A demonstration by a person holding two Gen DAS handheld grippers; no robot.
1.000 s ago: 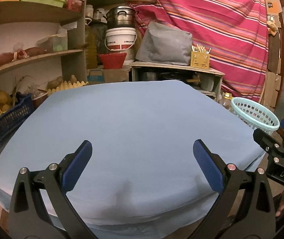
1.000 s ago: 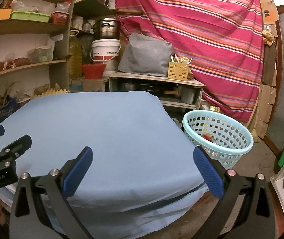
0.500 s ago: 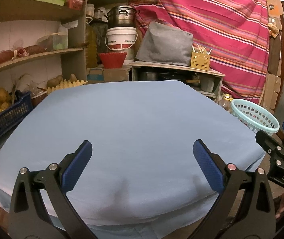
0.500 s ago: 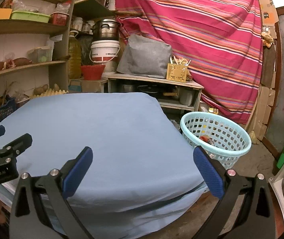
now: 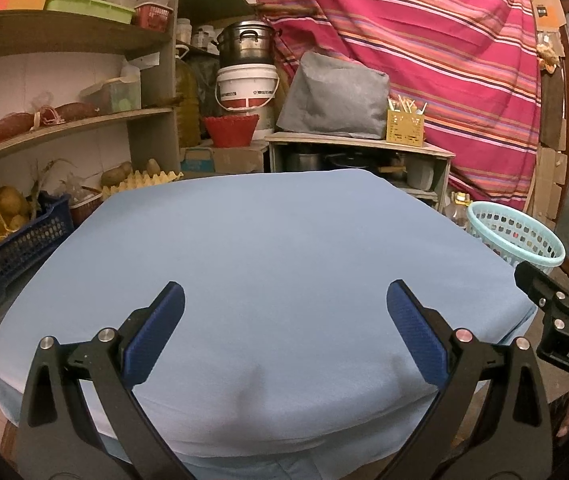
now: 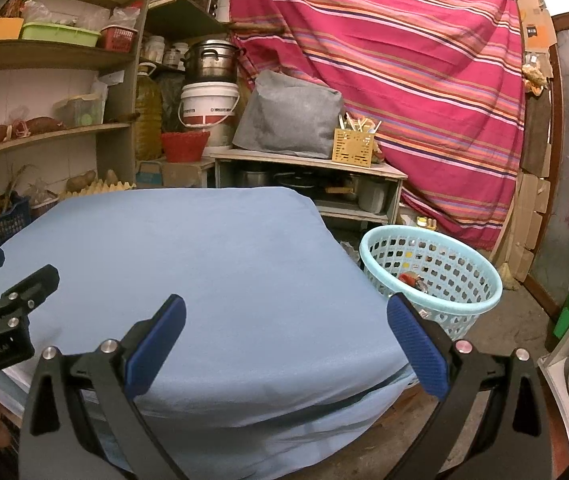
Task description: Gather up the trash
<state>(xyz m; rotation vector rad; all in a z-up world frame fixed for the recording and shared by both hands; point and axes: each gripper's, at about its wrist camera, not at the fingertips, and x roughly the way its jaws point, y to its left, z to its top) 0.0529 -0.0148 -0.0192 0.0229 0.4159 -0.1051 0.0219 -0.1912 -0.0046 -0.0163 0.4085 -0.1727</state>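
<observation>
1. Your left gripper (image 5: 284, 332) has drawn back and up a little, so the blue table (image 5: 268, 240) sits slightly lower toward 6 o'clock.
2. Your right gripper (image 6: 284, 332) has swung rightward; the basket (image 6: 432, 276) slid toward 9 o'clock.

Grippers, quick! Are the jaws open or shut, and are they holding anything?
Left gripper: jaws open, holding nothing, above the blue cloth.
Right gripper: jaws open, holding nothing.

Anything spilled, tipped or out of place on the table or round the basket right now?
Nothing stands out. The blue tablecloth lies smooth, with nothing on it. The basket stands upright on the floor beside the table, with a few scraps inside. Both the left gripper and right gripper are open and hold nothing.
</observation>
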